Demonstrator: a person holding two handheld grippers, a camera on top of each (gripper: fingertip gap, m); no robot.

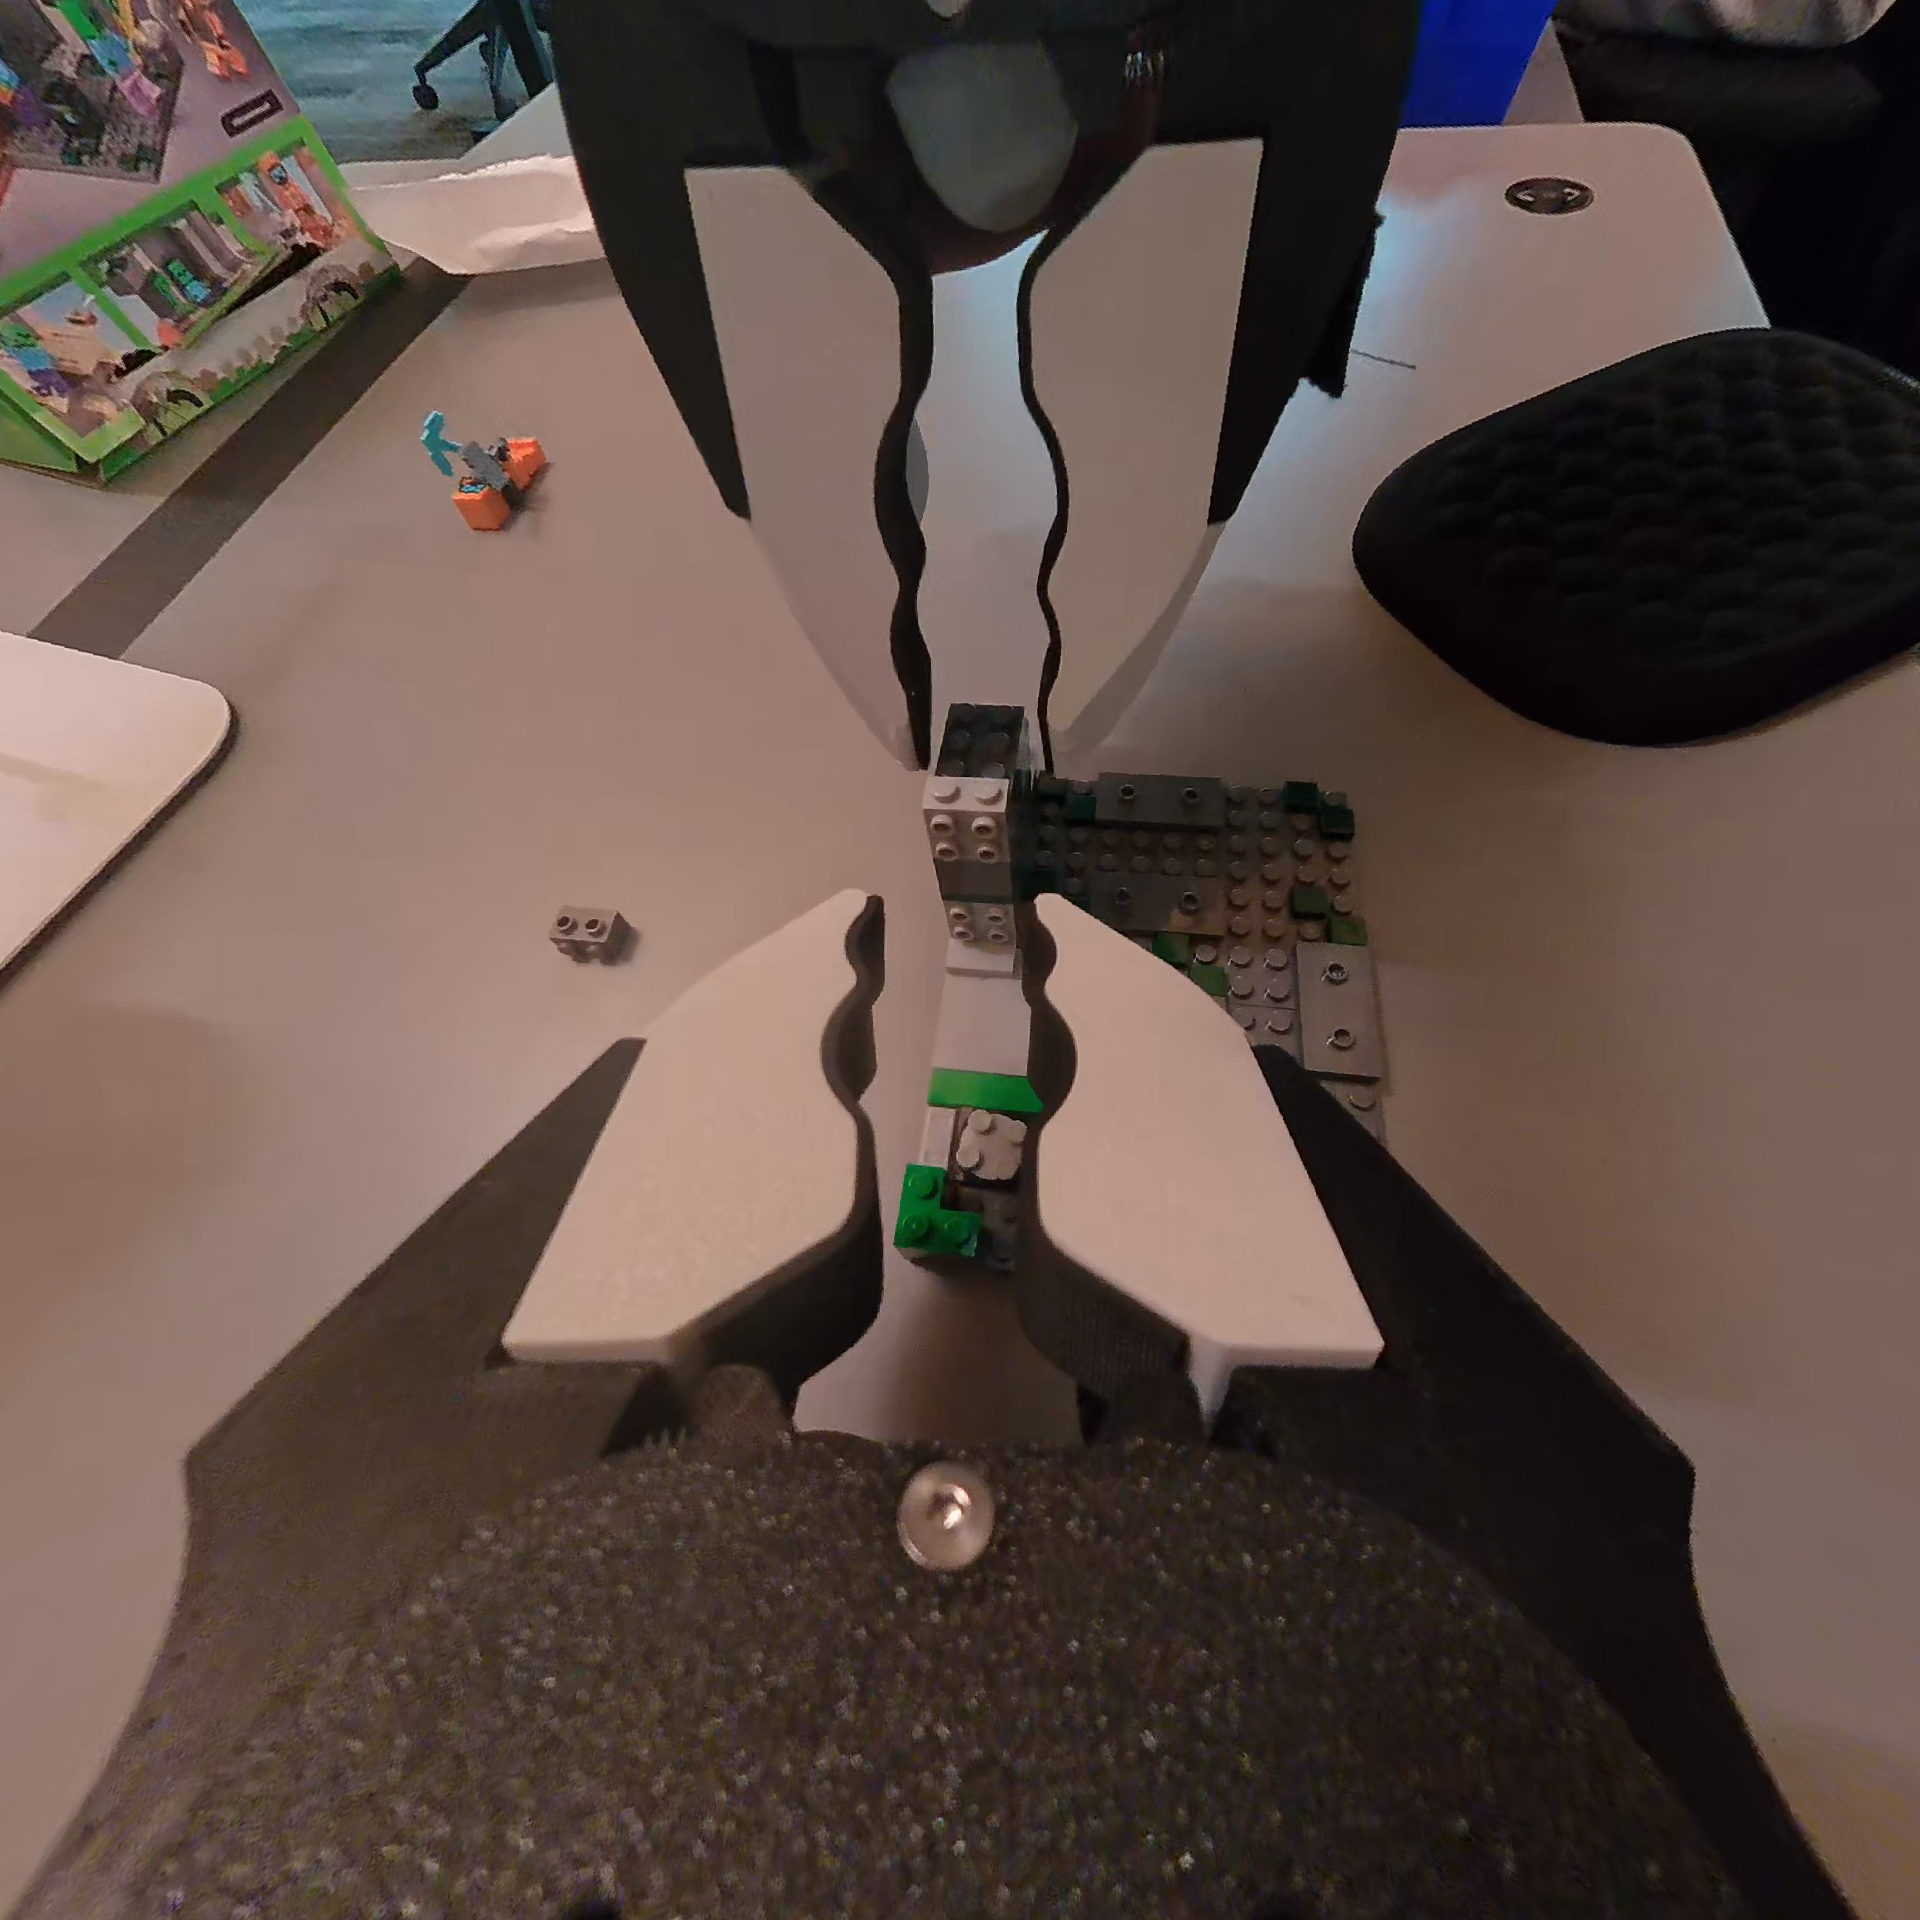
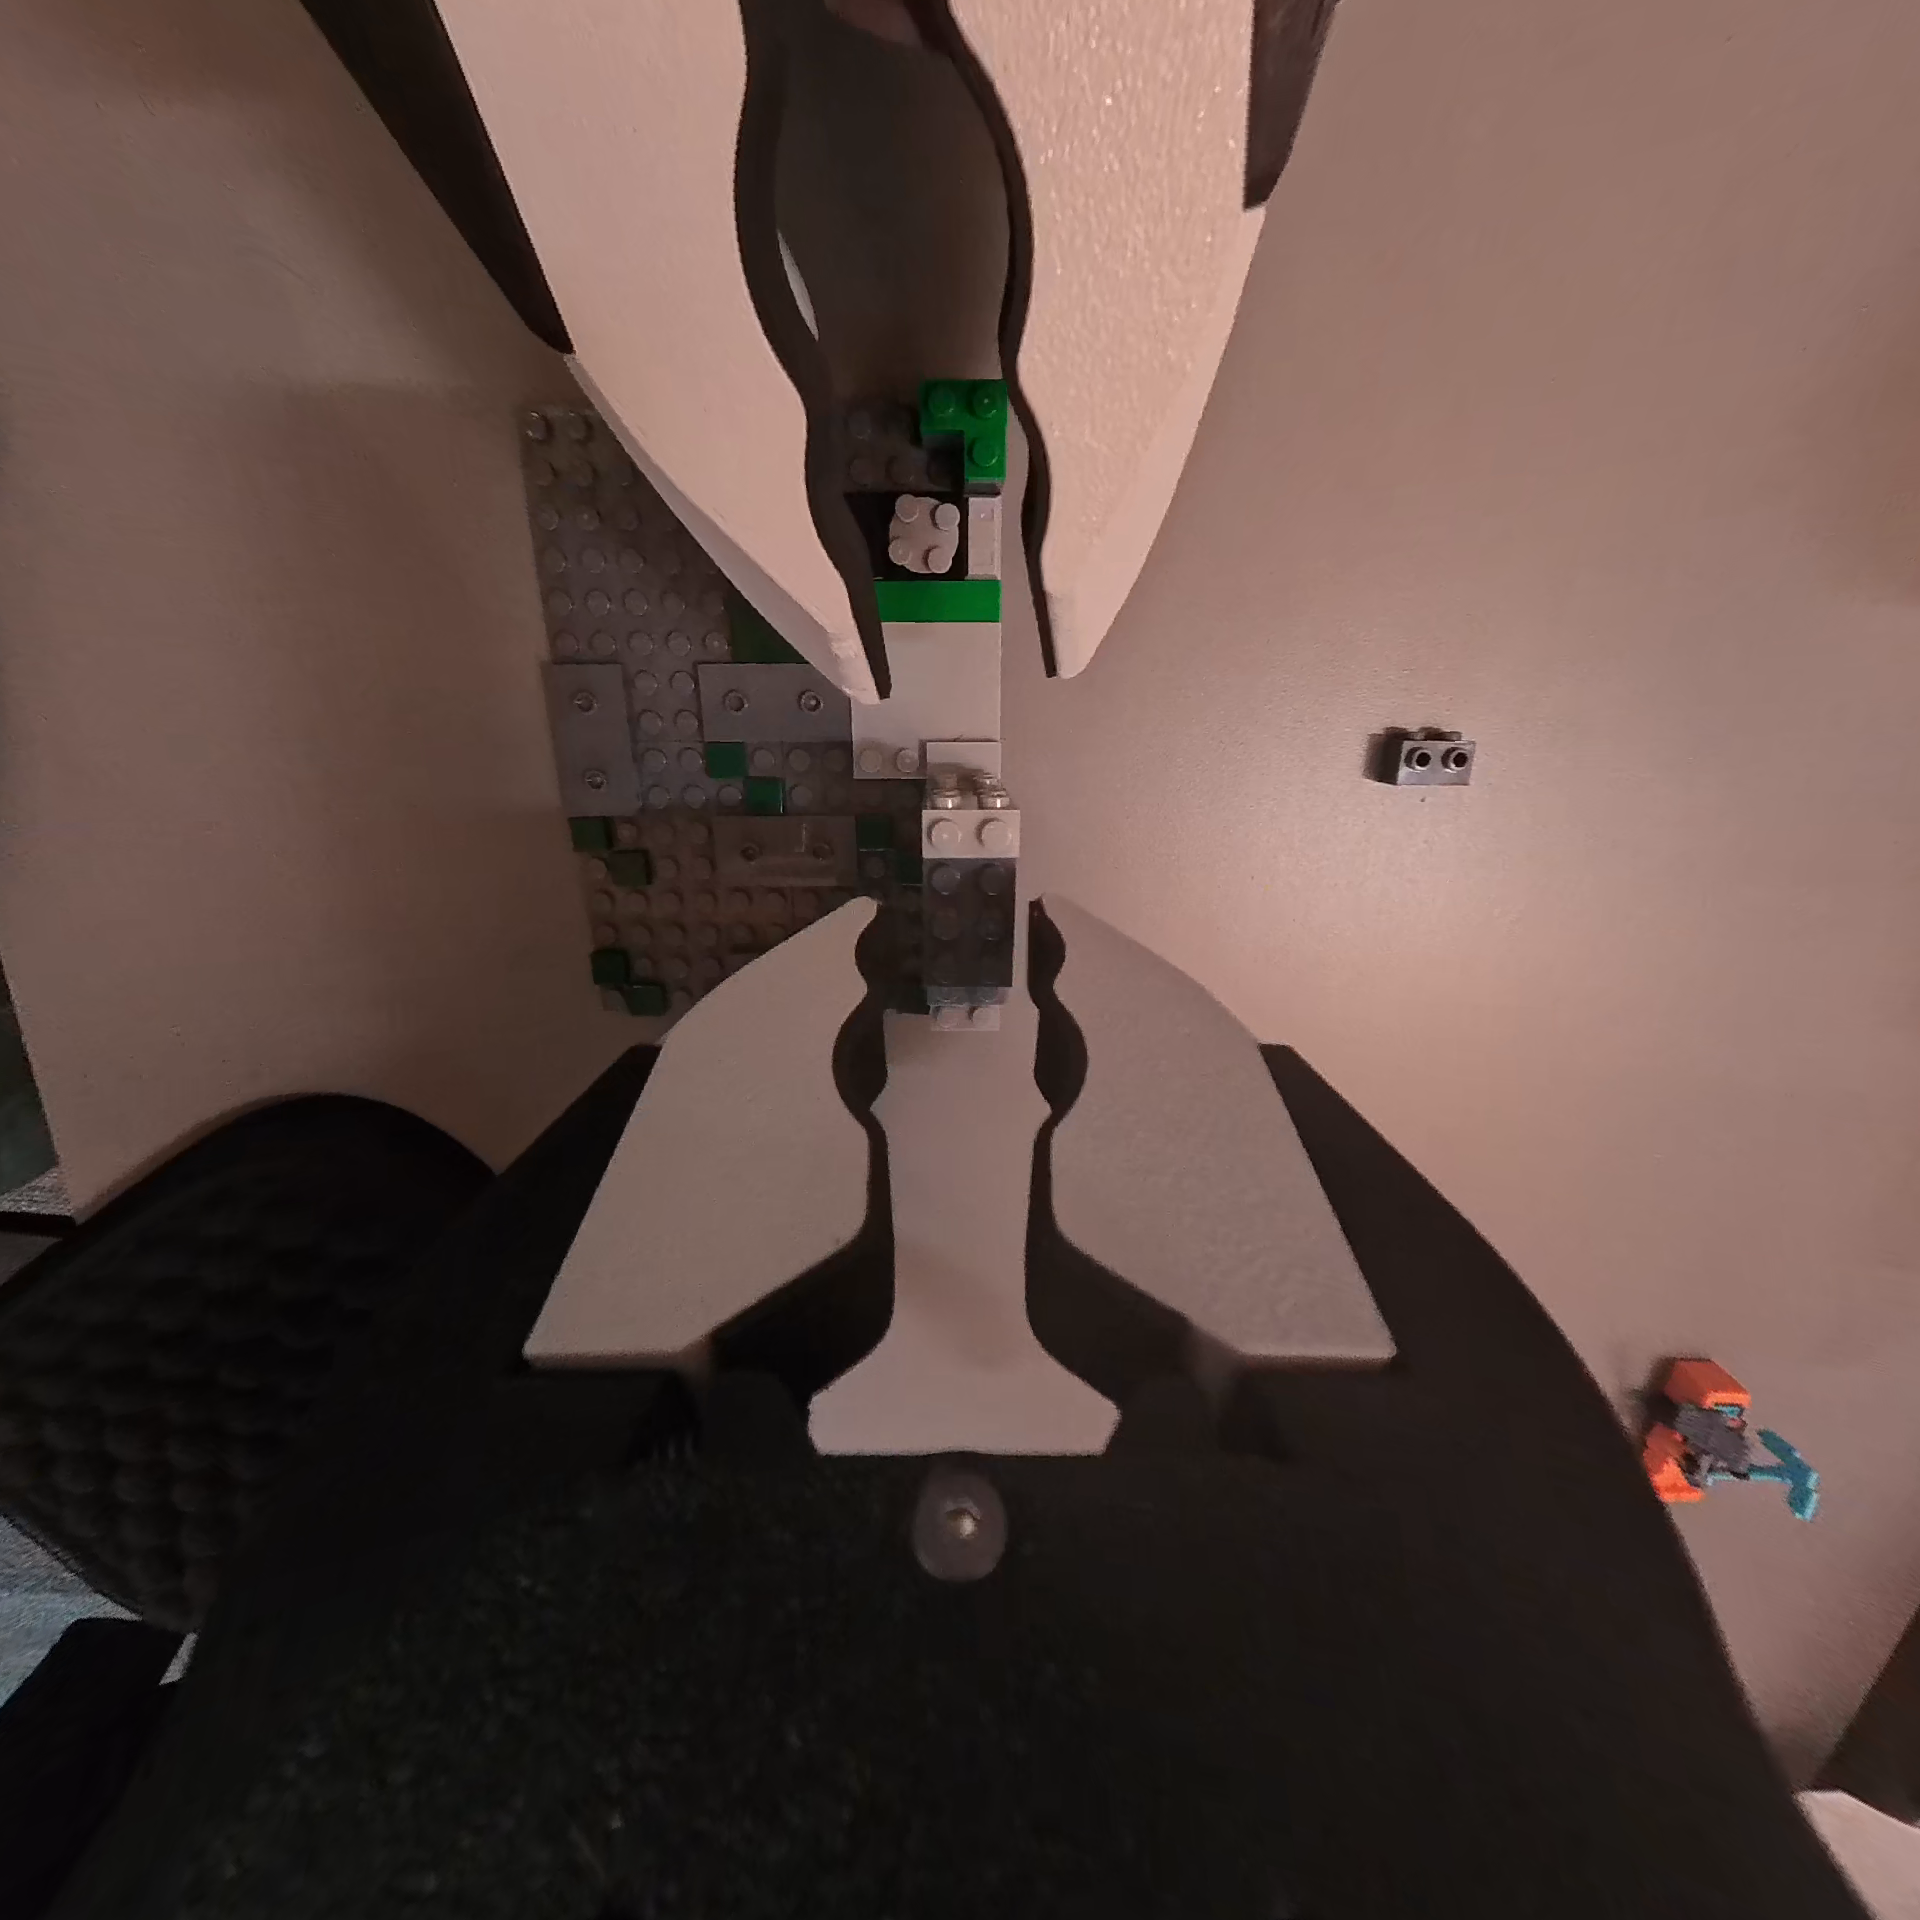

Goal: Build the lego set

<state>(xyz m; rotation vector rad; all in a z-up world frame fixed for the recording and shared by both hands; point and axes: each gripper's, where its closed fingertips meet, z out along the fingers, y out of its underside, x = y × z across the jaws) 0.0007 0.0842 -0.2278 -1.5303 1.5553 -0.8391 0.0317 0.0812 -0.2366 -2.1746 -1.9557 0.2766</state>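
Below, the left gripper (image 1: 956, 925) and right gripper (image 2: 951, 914) face each other, each spread astride a grey-green brick wall (image 1: 977, 997) edging the studded baseplate (image 1: 1226, 873) on the desk (image 1: 520, 727); box (image 1: 156, 291) print illegible.

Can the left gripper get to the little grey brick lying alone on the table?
Probably yes. The small grey brick lies by itself on bare table, just left of the left gripper, with nothing between them. But its jaws now straddle the lego wall, so it must leave that first.
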